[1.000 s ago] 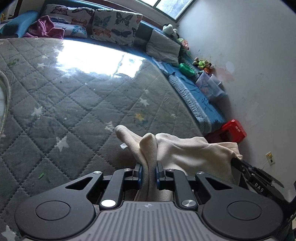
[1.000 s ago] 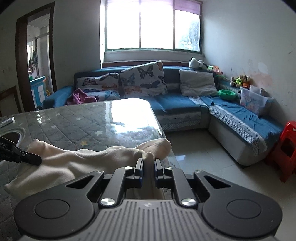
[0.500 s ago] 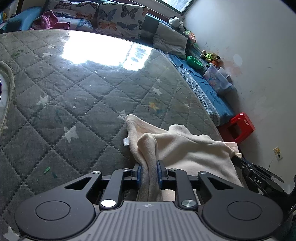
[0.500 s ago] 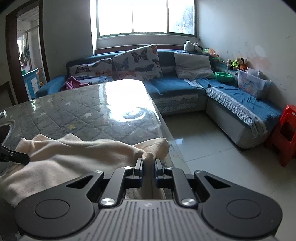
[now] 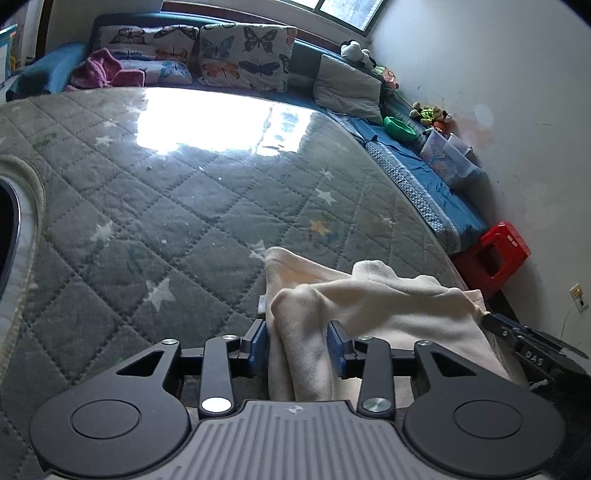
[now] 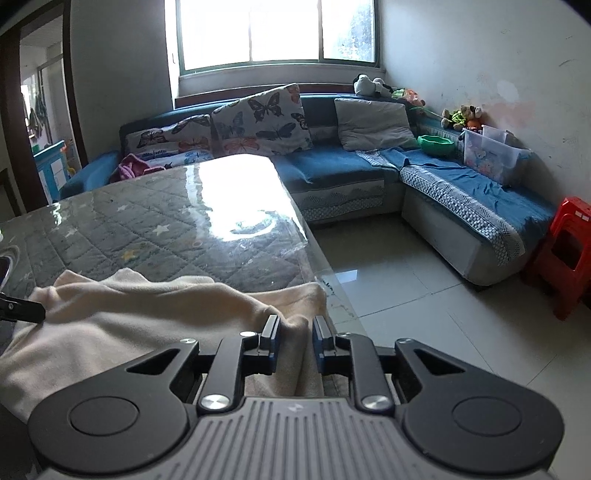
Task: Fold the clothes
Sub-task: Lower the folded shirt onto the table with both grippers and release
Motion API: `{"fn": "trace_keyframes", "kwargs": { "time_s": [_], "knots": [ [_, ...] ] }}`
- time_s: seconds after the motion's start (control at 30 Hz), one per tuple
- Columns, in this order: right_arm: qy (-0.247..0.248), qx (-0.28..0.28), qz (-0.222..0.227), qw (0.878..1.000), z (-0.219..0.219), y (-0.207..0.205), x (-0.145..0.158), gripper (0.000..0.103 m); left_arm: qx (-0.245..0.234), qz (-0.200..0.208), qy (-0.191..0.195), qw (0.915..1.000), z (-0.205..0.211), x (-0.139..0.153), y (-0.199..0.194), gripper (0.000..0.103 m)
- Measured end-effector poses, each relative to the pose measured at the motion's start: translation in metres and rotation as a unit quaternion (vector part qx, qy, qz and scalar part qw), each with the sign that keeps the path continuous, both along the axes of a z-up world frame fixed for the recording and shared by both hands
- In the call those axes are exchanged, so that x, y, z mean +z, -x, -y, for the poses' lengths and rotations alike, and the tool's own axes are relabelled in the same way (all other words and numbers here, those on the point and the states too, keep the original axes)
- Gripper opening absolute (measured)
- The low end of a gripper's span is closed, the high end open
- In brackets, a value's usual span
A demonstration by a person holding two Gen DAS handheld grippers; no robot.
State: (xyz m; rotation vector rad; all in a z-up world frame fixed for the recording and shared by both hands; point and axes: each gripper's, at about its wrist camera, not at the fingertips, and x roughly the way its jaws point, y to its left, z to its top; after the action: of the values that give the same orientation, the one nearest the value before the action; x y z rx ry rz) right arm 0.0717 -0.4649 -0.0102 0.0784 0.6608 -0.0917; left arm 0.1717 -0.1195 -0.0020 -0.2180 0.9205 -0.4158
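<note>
— Daylight from the window (image 6: 277,33) glares off the clear sheet over the quilted grey surface (image 5: 166,206), stars stitched all over it. Any writing you can read?

— Only "DAS" in white on the right gripper (image 5: 535,350), seen at the lower right of the left wrist view. Nothing else legible.

— Where's the garment?

— The cream garment (image 5: 369,306) lies bunched at the near right corner of the surface, right up against the edge that drops to the tiled floor (image 6: 406,280).

— And the jaws?

— The left gripper (image 5: 297,339) has just been opening; its jaws stand a moderate way apart with a fold of cloth between them, the blue pads off the fabric on the right side. The right gripper's jaws have also just been opening, narrower, with a ridge of cloth between them; a gap shows at the right pad.

— Room to move?

— Plenty of bare quilt beyond and to the left. Rightward the surface ends, then floor, the blue sofa (image 6: 461,192) and a red stool (image 6: 565,254).
</note>
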Motion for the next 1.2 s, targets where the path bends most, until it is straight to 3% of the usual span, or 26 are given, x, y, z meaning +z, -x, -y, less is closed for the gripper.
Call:
{"fn": "trace_keyframes", "kwargs": {
  "time_s": [0.5, 0.8, 1.03, 1.2],
  "knots": [
    [-0.009, 0.056, -0.007, 0.998, -0.03, -0.03, 0.002, 0.018, -0.007, 0.021, -0.044, 0.9988, 0.011, -0.006, -0.01, 0.044],
    [-0.009, 0.055, -0.016, 0.998, -0.032, -0.048, -0.007, 0.019, -0.017, 0.033, -0.059, 0.9976, 0.018, -0.007, -0.012, 0.045],
    [-0.023, 0.06, -0.01, 0.998, -0.027, -0.028, 0.003, 0.02, -0.019, 0.048, -0.065, 0.9965, 0.015, -0.002, 0.0, 0.047],
    [-0.024, 0.076, -0.011, 0.997, -0.027, 0.011, 0.008, 0.02, -0.031, 0.07, -0.066, 0.9949, 0.012, 0.008, 0.023, 0.051]
  ]
}}
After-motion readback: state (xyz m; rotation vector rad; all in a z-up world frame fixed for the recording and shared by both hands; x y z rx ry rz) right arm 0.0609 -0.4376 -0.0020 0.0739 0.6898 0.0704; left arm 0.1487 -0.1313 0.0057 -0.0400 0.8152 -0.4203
